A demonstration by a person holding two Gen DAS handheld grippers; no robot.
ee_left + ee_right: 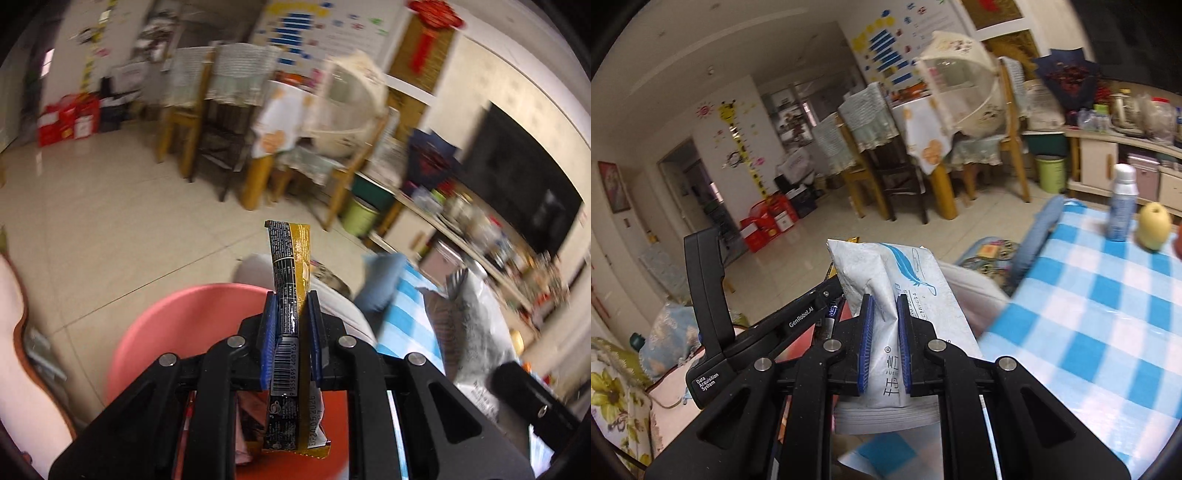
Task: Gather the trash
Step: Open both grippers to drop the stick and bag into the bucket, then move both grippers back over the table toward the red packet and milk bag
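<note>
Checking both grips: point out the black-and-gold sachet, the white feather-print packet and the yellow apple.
black-and-gold sachet [287,273], left wrist view, upper half.
white feather-print packet [886,273], right wrist view, creased front.
yellow apple [1154,226], right wrist view, its side.

Tiled floor [849,236], wooden chairs [864,147] — checkered tablecloth [1089,314]

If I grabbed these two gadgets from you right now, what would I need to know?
Left hand-held gripper: shut on a black-and-gold sachet wrapper, above a pink bin.
Right hand-held gripper: shut on a white tissue pack with a blue feather, beside the blue checked tablecloth.
Done: both pieces picked up.
Left: drop both in the bin, probably the pink one. A spray bottle and an apple remain on the table.
</note>
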